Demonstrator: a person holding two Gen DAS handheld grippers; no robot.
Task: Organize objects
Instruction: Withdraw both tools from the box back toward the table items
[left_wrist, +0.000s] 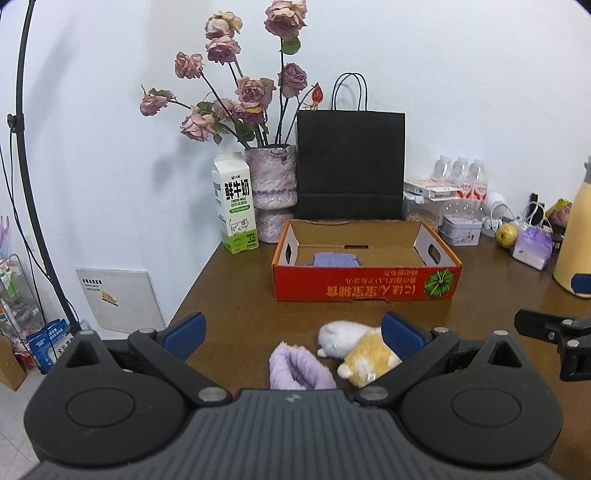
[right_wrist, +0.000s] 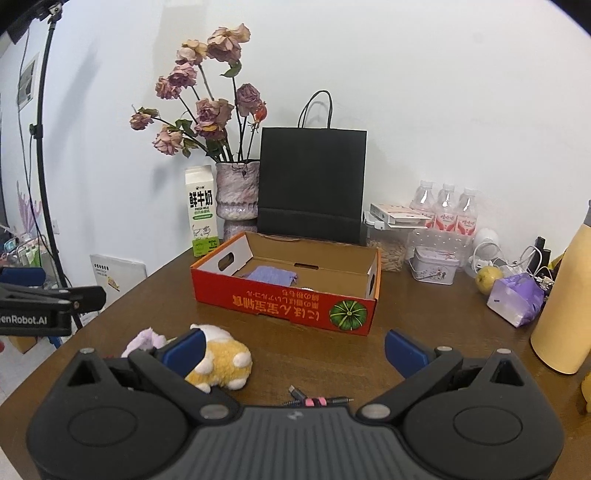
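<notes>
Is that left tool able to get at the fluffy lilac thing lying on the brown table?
Probably yes. The left tool is open, and the fluffy lilac fabric piece lies just ahead between its blue fingers, with nothing over it. The orange-and-white plush toy beside it crowds one side.

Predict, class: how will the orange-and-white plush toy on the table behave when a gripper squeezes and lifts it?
The plush toy looks fluffy and stuffed, so it will probably squash between the fingers rather than resist. It likely weighs little for its bulk. Lying on its side on the table, it seems unlikely to roll.
</notes>
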